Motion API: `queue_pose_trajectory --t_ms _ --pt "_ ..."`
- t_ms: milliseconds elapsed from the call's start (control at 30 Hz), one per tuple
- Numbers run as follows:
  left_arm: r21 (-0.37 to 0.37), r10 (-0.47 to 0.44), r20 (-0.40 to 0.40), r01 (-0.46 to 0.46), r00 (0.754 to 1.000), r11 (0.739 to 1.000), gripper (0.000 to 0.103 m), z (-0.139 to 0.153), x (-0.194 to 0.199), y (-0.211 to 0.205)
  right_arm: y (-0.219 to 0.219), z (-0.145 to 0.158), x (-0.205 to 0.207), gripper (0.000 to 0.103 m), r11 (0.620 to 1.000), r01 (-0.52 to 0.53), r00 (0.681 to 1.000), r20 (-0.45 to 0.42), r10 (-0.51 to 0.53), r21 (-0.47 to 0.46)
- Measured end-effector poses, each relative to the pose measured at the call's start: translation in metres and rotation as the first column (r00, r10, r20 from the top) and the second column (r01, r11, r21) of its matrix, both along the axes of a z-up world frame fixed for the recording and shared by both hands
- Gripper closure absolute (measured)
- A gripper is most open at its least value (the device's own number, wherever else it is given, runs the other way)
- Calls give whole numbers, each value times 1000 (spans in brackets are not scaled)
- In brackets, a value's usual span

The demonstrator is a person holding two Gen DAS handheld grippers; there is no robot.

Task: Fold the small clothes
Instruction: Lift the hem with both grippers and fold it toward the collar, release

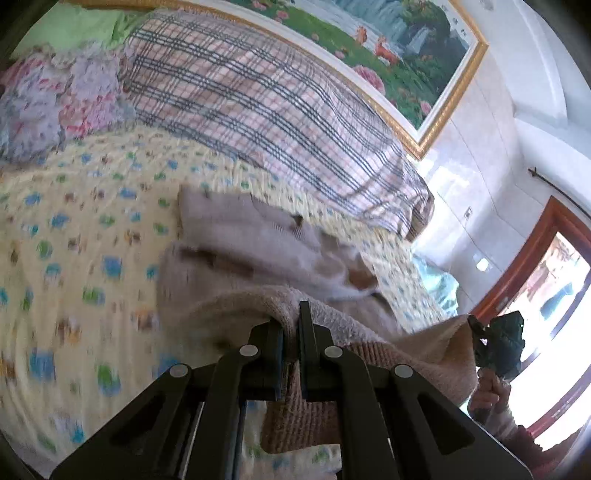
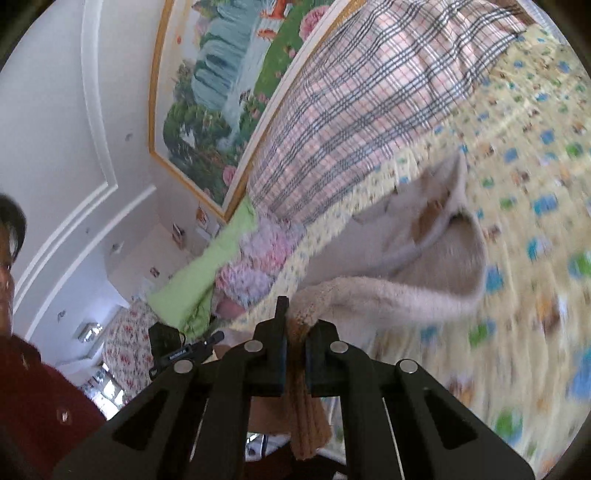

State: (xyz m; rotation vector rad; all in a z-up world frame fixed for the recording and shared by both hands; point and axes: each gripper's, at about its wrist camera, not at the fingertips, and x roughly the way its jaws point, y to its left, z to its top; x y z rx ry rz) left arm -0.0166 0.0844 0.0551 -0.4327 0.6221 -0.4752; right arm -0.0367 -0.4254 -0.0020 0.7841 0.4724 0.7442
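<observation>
1. The left gripper point(image 1: 291, 328) is clamped on a ribbed edge of the sweater point(image 1: 251, 236); knit bulges up between its fingers point(image 1: 266, 350) and hangs below them, out of frame.
2. The right gripper point(image 2: 295, 328) pinches another ribbed edge of the sweater point(image 2: 399, 258), with a brownish strip of knit dropping down between its fingers point(image 2: 271, 347).
3. From the left wrist view the right gripper point(image 1: 498, 343) shows off to the right as a dark, backlit shape holding the far end of the raised edge; its jaws are too dark to read there. A hand point(image 1: 491, 391) grips it from below.
4. Ahead of both grippers the rest of the sweater lies bunched on the sheet point(image 1: 74, 258), blurred by motion, so its folds and dark spots are hard to make out.
5. The sheet is pale yellow with blue and green prints, also smeared.
6. Beyond it lies a plaid blanket point(image 1: 258, 103), with a floral quilt point(image 1: 55, 96) to its left and green cloth point(image 1: 74, 29) behind.
7. A gold-framed painting point(image 1: 388, 48) hangs on the white wall point(image 1: 480, 155) past the bed.
8. A wood-framed doorway point(image 1: 535, 251), overexposed, sits at far right.
9. In the right wrist view the person point(image 2: 33, 387) in red is cut off at the left edge.
</observation>
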Motion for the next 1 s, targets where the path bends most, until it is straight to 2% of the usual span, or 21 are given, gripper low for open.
queue_pose_trajectory --t_ms 200,367,500,700,867,1000 --pt "15 31 32 -31 999 999 99 12 67 -7 -6 8 62 95 998 68 998 -18 -67 15" --pt "32 68 11 -69 998 997 99 7 127 -9 -12 11 121 95 993 121 991 -56 -121 -3" --pt "50 101 -42 -98 994 994 99 -11 178 -11 -12 6 172 95 987 157 982 -100 -158 -25" --pt "78 146 -120 -137 982 987 99 -42 242 -12 -14 -20 243 95 974 206 950 -219 -221 -91" --pt "115 161 -145 -145 976 983 99 -60 283 -13 -22 -46 277 95 961 253 920 -282 -274 -111" --pt "145 172 -185 -146 968 979 99 -83 304 -15 -20 -66 299 95 949 262 895 -323 -307 -176"
